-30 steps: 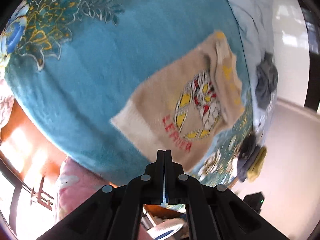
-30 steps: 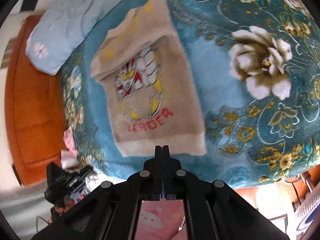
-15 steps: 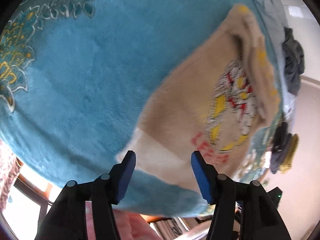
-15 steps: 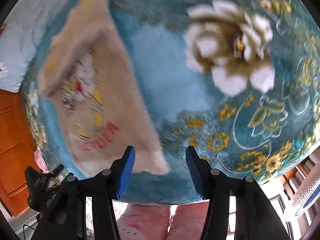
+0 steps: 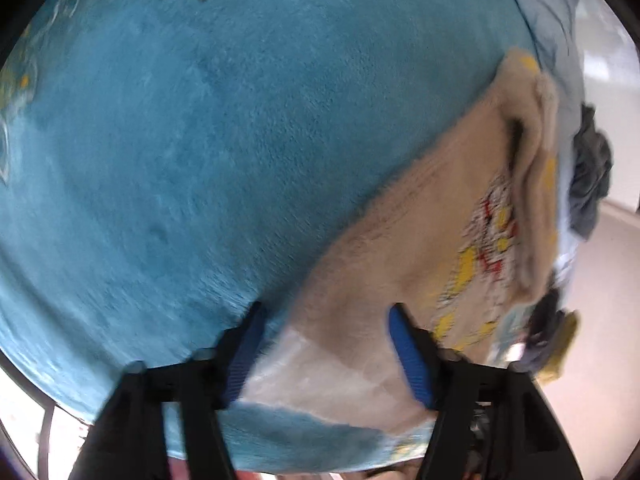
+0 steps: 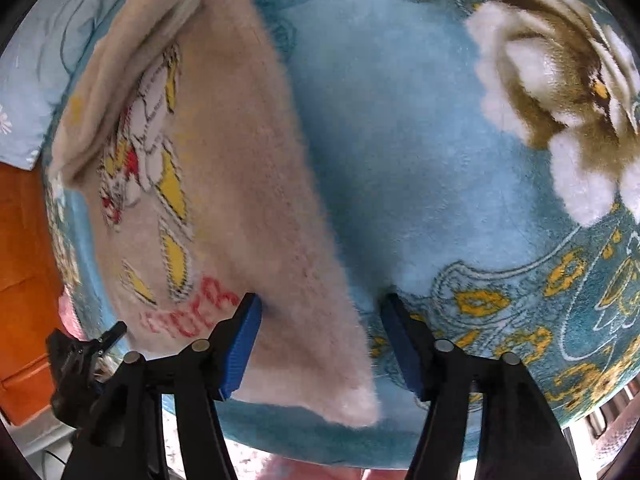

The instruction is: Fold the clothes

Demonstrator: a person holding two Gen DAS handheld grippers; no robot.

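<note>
A beige fleece garment (image 5: 404, 248) (image 6: 224, 184) with a printed crest and red lettering lies flat on a teal blanket, its far end folded over. My left gripper (image 5: 326, 344) straddles the pale hem's left corner; its jaws are closing, the blue pads apart from the cloth. My right gripper (image 6: 320, 340) straddles the hem's right corner, jaws closing too, with the cloth between the pads and no squeeze showing. The other gripper (image 6: 80, 356) shows black at the lower left of the right wrist view.
The teal floral blanket (image 5: 200, 140) (image 6: 400, 140) covers the bed. A light blue pillow (image 6: 36, 64) lies beyond the garment. Dark crumpled clothes (image 5: 590, 176) and a dark-and-yellow pile (image 5: 554, 340) sit past its right side. Orange wooden furniture (image 6: 20, 272) stands beside the bed.
Both grippers went from shut to open and dropped down close to the garment's near hem. Each now has a hem corner between its pads, and the gaps have narrowed slightly.
</note>
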